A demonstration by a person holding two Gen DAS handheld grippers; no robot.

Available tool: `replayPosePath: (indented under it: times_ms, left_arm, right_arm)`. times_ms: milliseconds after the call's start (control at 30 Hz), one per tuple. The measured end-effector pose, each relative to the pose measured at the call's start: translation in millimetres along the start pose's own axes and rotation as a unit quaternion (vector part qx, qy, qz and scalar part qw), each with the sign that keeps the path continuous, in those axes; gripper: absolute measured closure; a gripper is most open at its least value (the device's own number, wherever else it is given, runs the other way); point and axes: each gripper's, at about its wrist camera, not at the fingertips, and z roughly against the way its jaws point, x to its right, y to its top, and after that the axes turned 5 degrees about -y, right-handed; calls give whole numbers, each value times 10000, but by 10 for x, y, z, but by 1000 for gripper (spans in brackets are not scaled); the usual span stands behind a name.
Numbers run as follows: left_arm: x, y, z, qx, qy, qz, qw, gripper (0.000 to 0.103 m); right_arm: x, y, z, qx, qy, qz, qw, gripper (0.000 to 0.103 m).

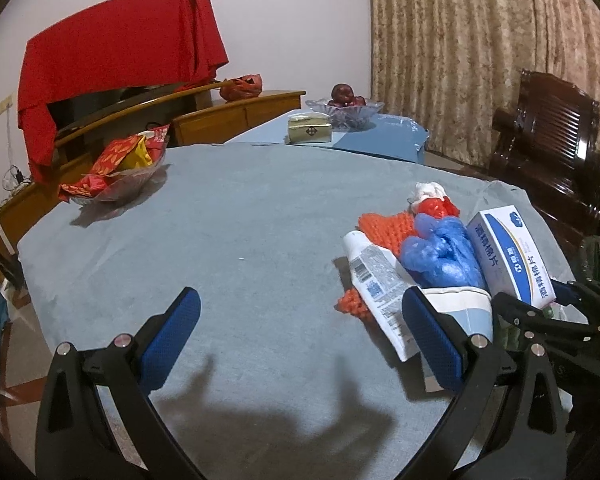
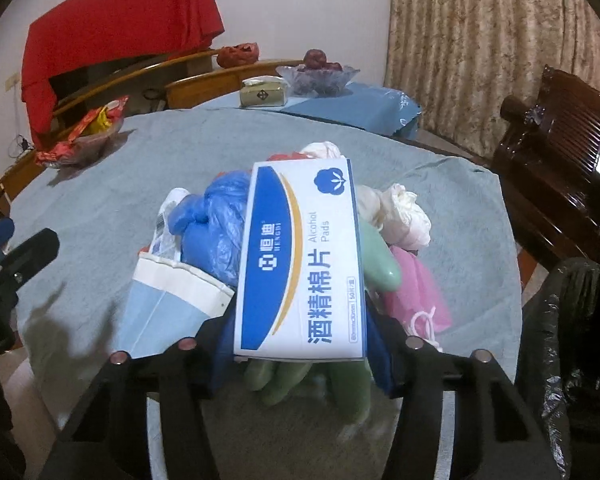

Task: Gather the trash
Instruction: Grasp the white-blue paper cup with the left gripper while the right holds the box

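A heap of trash lies on the grey-blue tablecloth [image 1: 240, 240]: a white tube [image 1: 374, 280], a crumpled blue plastic bag [image 1: 440, 252], an orange net [image 1: 384, 228], a flattened paper cup [image 2: 168, 300], white tissues [image 2: 404, 212], a pink bag [image 2: 416, 296] and a green glove [image 2: 380, 264]. On top sits a white and blue alcohol pads box [image 2: 300, 260]. My right gripper [image 2: 300, 346] has its pads against the near end of that box on both sides. My left gripper [image 1: 300, 300] hangs open over bare cloth, left of the heap, with nothing between its fingers.
A black bin bag [image 2: 572, 340] stands at the table's right edge. A glass bowl of snack packets [image 1: 120, 168] sits far left. Beyond are a tissue box [image 1: 310, 130], a fruit bowl [image 1: 344, 110] and a dark wooden chair [image 1: 552, 152].
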Motion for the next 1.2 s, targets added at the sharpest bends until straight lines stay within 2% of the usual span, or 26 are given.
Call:
replayPosePath:
  times_ms: [167,367,567,700,767,800,867,1067,1200]
  left_arm:
    - [86,-9,64,33,-172,24,9998,5]
    - [355,-97,84,-85,-504,-88,9987,5]
    - [723,-207,11,-134,-648,-409,9970,5]
    - [903,-309,-124,-226,-582,-613,9962,7]
    - [959,-363,-226,-360,-552,-730,9952,14]
    - [970,-380,-252,-409,-563,-740,9948,26]
    - [991,-427,-337,-571,-574,-761,9938,36]
    - [992,-476,-276,-469,-593,-823,9937,53]
    - [977,-439,-176,-425,-599,-750,9945,55]
  right_arm:
    - [90,3,192,168,157,-67,9997,49]
    - [313,-58,472,311,24,-213,9993,49]
    - [637,-162,572,234,-239,-461,9984,49]
    - [762,-234,531,122,-275,-615,9977,49]
    - [800,-254,513,87,-280,-649,9975,49]
    - [811,-257,503,75,-275,-669,9974,49]
    - [832,-263,487,59,-264,-699,9972,48]
    - [842,-297,482,54,-198,-724,9972,48]
    - [846,-290,535,107,-141,-747,9971,48]
